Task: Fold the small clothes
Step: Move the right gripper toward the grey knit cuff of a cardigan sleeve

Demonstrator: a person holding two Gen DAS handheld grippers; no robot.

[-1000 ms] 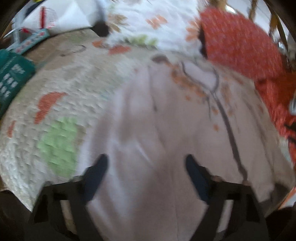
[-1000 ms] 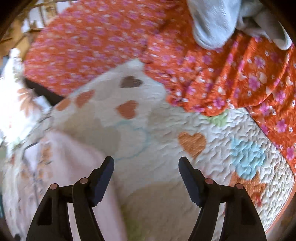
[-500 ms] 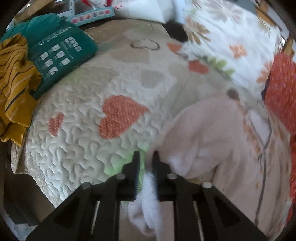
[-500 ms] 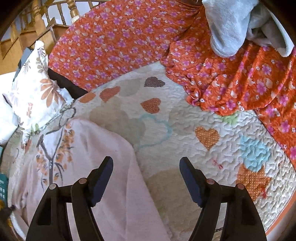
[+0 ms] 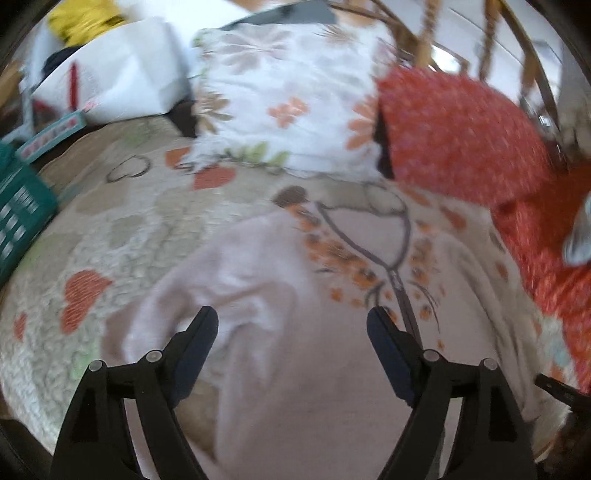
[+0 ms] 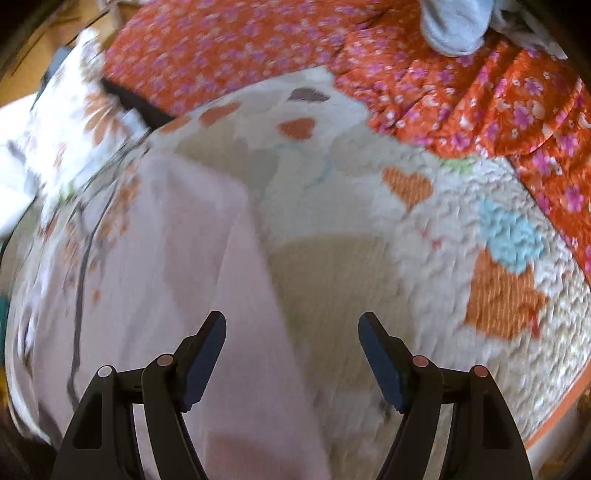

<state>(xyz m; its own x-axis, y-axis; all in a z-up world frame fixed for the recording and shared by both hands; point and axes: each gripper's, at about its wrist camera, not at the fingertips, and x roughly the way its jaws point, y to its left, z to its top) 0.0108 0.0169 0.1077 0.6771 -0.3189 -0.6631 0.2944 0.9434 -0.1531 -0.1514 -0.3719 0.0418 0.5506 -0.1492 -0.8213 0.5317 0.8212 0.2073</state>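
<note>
A pale pink top with an orange flower print and a dark neckline lies spread on the heart-patterned quilt. Its left sleeve is folded in over the body. My left gripper is open and empty, just above the garment's lower middle. In the right wrist view the same top lies at the left, its right edge running down between the jaws. My right gripper is open and empty above that edge and the quilt.
A white flowered pillow and an orange-red flowered pillow lie beyond the top. An orange flowered cloth and a grey garment lie at the far right. A green pack and white bag sit left.
My left gripper was shut on the sleeve edge half a second ago; it has let go, opened, and swung right over the garment. The right gripper stayed open and shifted slightly.
</note>
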